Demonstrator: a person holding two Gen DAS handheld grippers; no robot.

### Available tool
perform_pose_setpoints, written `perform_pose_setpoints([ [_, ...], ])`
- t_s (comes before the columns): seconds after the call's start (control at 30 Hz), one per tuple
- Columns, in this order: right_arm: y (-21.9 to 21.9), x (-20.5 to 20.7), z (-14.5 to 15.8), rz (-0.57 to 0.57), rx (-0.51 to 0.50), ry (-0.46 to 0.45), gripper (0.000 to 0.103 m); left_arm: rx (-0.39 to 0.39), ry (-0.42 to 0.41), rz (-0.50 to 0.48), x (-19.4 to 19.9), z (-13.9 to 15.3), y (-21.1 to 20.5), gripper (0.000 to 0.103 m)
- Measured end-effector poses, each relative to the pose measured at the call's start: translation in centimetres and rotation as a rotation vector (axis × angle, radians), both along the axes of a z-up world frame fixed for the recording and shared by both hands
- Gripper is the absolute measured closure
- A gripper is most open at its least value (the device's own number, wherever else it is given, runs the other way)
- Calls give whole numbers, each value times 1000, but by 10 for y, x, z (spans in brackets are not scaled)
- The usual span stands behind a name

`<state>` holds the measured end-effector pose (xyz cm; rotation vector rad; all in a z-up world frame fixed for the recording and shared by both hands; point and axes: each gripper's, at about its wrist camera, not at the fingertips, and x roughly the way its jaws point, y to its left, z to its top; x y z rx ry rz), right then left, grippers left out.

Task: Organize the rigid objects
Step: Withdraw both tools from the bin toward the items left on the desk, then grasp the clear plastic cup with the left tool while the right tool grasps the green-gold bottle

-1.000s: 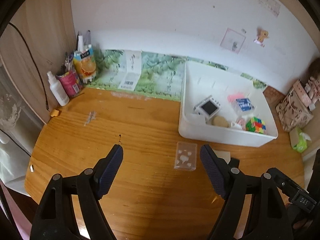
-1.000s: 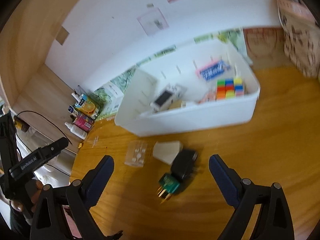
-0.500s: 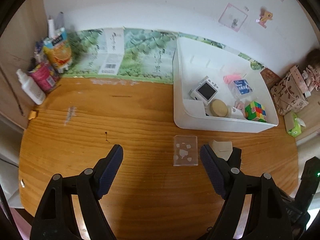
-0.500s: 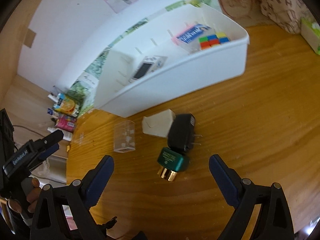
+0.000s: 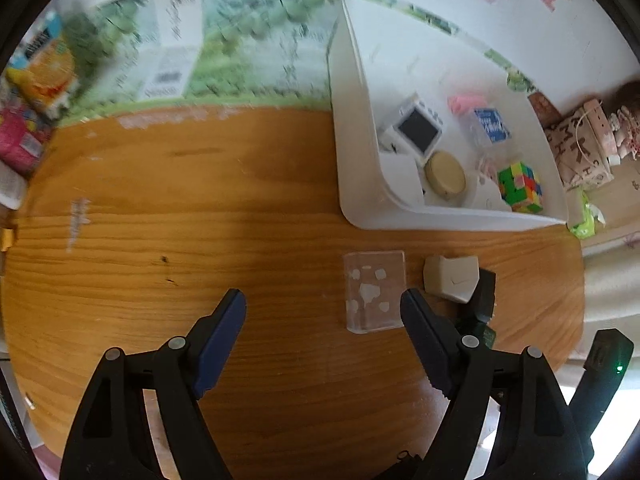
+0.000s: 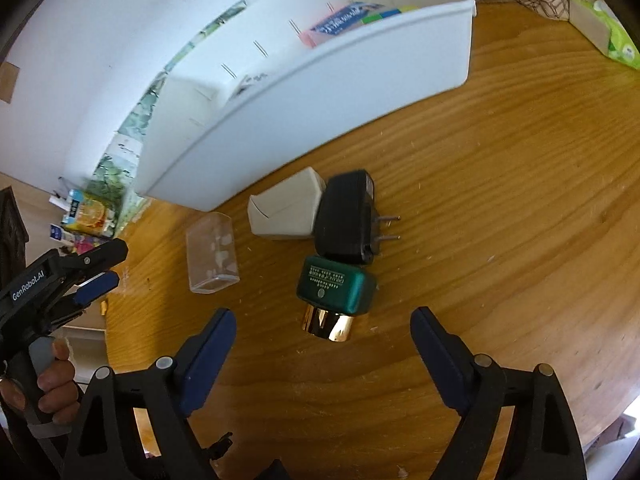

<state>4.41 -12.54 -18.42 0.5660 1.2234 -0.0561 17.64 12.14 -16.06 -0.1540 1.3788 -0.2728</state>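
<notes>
While right gripper (image 6: 322,330) narrows on nothing, left gripper (image 5: 322,312) gapes empty, clear box (image 5: 374,292) near bin (image 5: 360,184), open tabletop (image 5: 160,208) leftward.

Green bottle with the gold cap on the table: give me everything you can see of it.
The dark green, flat-sided bottle looks like glass or glossy plastic, with small pale print on its upper face and a shiny gold cylindrical cap. It lies on its side on the wooden table, cap pointing toward the camera. Its base touches the black plug adapter beyond it. It sits just ahead of the right hand-held gripper, whose jaws are closing but touch nothing yet.
</notes>
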Motion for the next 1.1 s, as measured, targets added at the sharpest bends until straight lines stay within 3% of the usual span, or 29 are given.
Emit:
perform_pose_setpoints([
  [0.27, 11, 6, -12, -34, -60, 57, 25, -44, 121, -48, 13, -31, -19, 21],
  [0.47, 12, 11, -16, -59, -93, 67, 29, -31, 184, -91, 20, -49, -37, 21],
  [0.6, 11, 17, -20, -70, -88, 76, 39, -22, 210, -116, 22, -58, -46, 21],
  [0.8, 12, 24, -23, -60, -79, 75, 45, 15, 191, -163, 21, -59, -62, 20],
  [0.93, 11, 27, -24, -62, -83, 70, 57, 61, 182, -176, 20, -59, -71, 21],
  [1.1, 11, 30, -25, -60, -85, 66, 57, 105, 173, -189, 19, -59, -78, 23],
])
